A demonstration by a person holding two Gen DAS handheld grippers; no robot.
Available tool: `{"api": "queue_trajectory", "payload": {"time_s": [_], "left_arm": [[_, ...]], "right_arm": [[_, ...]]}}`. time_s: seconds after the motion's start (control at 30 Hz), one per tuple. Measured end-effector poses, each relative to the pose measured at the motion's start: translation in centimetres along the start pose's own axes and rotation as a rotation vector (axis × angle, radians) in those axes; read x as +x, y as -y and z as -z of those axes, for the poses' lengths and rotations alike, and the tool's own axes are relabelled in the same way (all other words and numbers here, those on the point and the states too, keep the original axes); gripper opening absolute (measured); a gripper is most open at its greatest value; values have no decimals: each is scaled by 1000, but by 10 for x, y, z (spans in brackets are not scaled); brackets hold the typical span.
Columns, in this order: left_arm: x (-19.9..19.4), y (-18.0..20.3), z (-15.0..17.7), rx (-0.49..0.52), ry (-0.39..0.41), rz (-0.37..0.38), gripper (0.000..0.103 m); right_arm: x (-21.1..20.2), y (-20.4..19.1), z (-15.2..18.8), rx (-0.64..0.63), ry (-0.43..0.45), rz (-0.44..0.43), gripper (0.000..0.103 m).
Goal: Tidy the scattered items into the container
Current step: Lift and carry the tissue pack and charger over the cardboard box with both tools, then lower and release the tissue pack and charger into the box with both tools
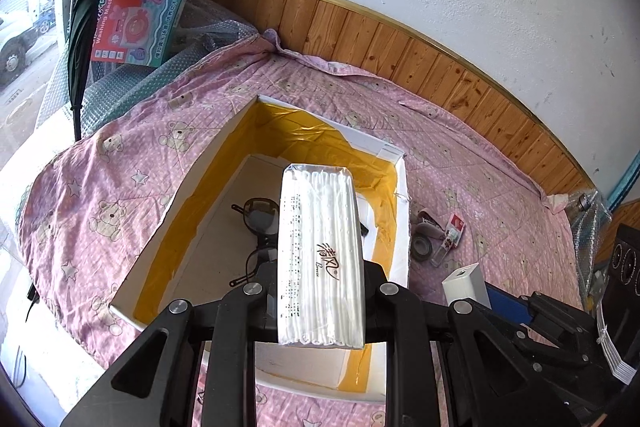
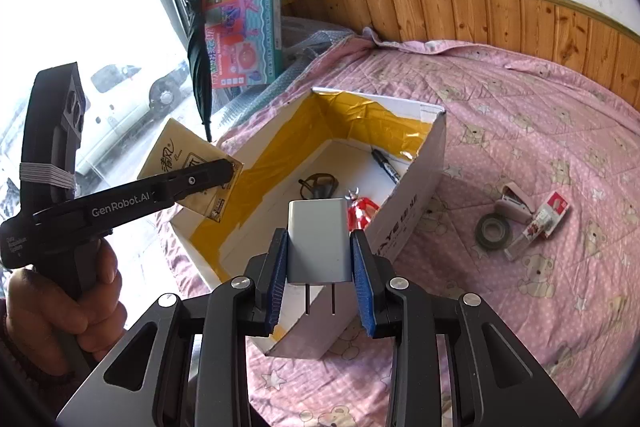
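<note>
A white cardboard box [image 1: 402,227] lined with yellow tape lies on the pink bear bedspread. My left gripper [image 1: 320,279] is shut on a white tissue pack [image 1: 320,251], held above the box's inside. In the right wrist view that left gripper [image 2: 208,179] and the tissue pack [image 2: 180,155] hang over the left wall of the box [image 2: 416,195]. My right gripper [image 2: 319,243] is shut on a white plug charger [image 2: 318,239], prongs toward the camera, above the box's near end. Sunglasses [image 2: 320,185], a black marker [image 2: 384,163] and a red toy figure [image 2: 362,211] lie inside.
A dark tape roll [image 2: 493,230], a pink stapler [image 2: 514,205] and a red-and-white packet [image 2: 542,221] lie on the bedspread right of the box. A toy carton [image 2: 240,23] and a folded umbrella [image 2: 199,67] lean by the window. A wooden headboard [image 2: 520,15] runs behind.
</note>
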State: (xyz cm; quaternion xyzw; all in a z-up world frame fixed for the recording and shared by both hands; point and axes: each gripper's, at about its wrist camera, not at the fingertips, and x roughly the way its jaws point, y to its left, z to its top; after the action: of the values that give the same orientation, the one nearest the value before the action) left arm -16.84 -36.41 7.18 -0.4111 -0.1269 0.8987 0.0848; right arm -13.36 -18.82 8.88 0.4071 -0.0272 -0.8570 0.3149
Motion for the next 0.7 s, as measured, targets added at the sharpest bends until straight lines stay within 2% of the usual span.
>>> {"api": "queue_trajectory", "payload": {"time_s": [0.23, 0.7], "left_arm": [[9, -19, -8, -13, 2, -51, 23], [39, -36, 0, -3, -98, -97, 23]], "right_arm": [[21, 3, -26, -40, -13, -18, 32], [83, 5, -79, -165, -100, -29, 32]]}}
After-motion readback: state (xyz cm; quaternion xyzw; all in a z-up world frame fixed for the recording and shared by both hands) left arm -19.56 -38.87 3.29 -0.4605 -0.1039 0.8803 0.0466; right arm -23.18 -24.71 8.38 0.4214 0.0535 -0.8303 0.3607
